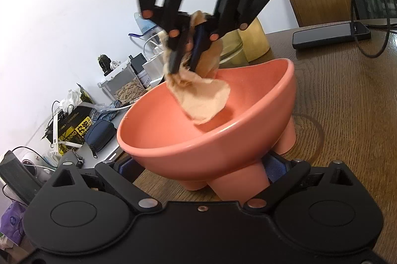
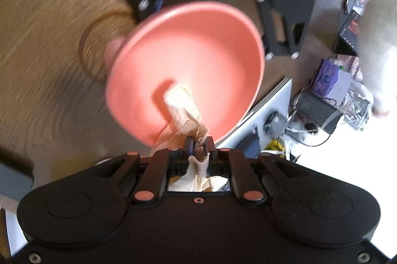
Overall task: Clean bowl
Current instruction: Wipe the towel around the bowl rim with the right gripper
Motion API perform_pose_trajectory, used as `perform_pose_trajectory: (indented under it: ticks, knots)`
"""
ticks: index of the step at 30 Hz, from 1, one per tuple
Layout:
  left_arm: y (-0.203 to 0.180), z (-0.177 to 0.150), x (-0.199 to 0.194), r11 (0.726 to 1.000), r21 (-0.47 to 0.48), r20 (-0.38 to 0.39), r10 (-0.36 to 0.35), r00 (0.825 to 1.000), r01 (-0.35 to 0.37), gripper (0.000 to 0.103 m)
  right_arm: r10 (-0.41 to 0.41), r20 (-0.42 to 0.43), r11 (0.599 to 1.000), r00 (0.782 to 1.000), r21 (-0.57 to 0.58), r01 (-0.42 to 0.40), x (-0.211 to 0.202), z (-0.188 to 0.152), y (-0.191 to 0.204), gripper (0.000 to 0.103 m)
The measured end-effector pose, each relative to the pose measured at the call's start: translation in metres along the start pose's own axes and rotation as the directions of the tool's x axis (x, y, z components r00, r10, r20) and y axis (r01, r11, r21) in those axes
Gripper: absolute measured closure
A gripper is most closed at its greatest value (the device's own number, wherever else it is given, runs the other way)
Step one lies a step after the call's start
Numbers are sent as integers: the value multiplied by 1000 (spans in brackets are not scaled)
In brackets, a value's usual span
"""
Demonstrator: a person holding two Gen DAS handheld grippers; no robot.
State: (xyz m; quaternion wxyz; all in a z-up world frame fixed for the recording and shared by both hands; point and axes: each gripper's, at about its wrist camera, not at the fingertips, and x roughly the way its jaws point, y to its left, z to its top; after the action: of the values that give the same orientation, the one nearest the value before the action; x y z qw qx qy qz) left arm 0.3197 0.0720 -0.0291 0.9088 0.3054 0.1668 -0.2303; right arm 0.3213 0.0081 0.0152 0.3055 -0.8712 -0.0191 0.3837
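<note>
A pink footed bowl is tilted above the wooden table. My left gripper is shut on its base, blue pads against the legs. My right gripper comes down from above, shut on a beige cloth that hangs into the bowl and touches its inner wall. In the right wrist view the bowl faces the camera, the cloth reaches to its bottom from my right gripper, and the left gripper shows behind the bowl.
A wooden table carries a black phone, cables and a yellow container. Beside its left edge a white surface holds boxes, a blue pouch, a jar of seeds and chargers.
</note>
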Motion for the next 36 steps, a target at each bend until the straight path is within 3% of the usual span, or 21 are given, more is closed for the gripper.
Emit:
perform_pose_trajectory:
  ticks: [3, 11, 18, 36]
  knots:
    - [0, 0, 0, 1000, -2, -1, -1, 1000, 1, 6, 36, 2, 999, 999, 4, -36, -4, 2, 11, 93]
    - [1, 1, 0, 1000, -5, -2, -3, 1000, 3, 6, 21, 54, 1000, 998, -14, -21, -19, 20, 9, 93]
    - [0, 1, 0, 1000, -3, -1, -2, 1000, 2, 6, -11, 27, 1000, 1000, -11, 11, -25, 18, 1, 93]
    - [2, 2, 0, 1000, -14, -6, -11, 1000, 10, 5, 32, 38, 999, 999, -22, -31, -27, 22, 11, 93]
